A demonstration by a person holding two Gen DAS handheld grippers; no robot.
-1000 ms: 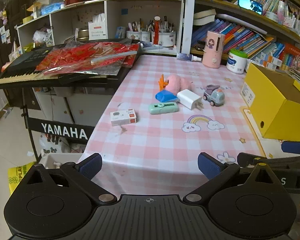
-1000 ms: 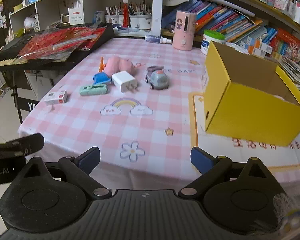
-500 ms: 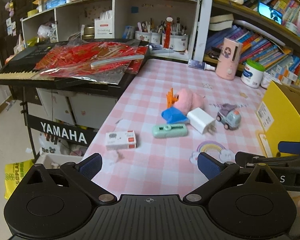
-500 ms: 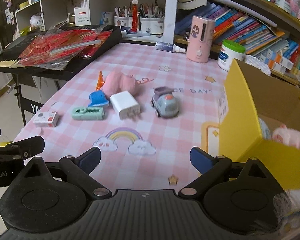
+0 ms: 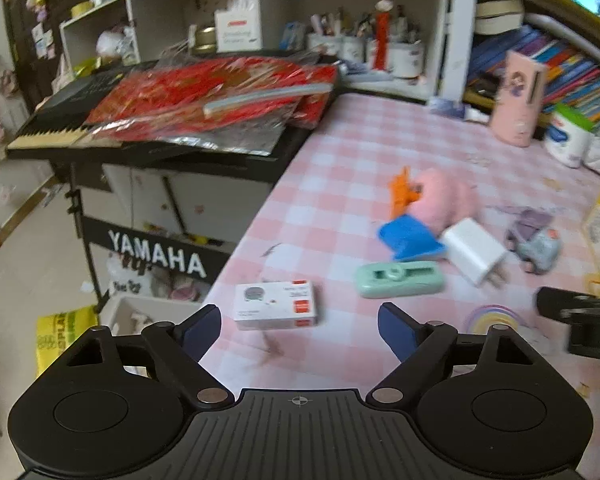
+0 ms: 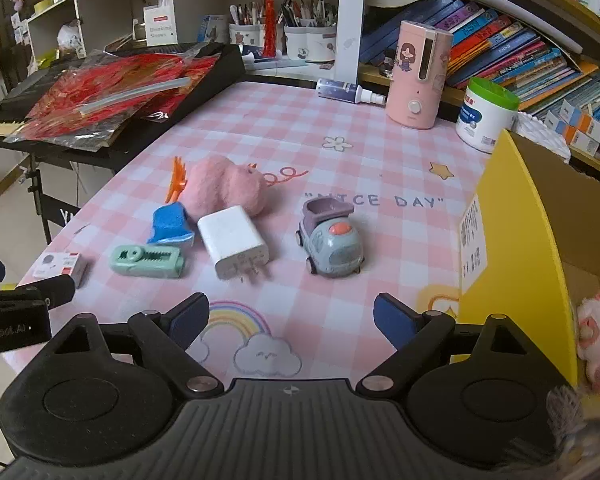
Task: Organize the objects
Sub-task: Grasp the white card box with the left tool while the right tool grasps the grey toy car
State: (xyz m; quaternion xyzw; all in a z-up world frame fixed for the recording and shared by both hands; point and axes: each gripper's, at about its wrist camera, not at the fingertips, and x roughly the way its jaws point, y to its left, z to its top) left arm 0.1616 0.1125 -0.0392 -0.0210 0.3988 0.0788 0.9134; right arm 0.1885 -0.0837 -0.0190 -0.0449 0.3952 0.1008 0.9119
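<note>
The checked surface (image 6: 380,160) was seen ahead of both grippers. The yellow box (image 6: 512,248) stood right of the right gripper (image 6: 291,318); the toy car (image 6: 332,248) and white charger (image 6: 236,242) lay ahead of it. The small white box (image 5: 276,305) lay just ahead of the left gripper (image 5: 300,330). Both grippers were released, jaws just closing somewhat, nothing between them.

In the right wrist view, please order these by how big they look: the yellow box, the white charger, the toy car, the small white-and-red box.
1. yellow box
2. white charger and toy car: look alike, no ranking
3. small white-and-red box, though it lies farther off at the table edge
</note>
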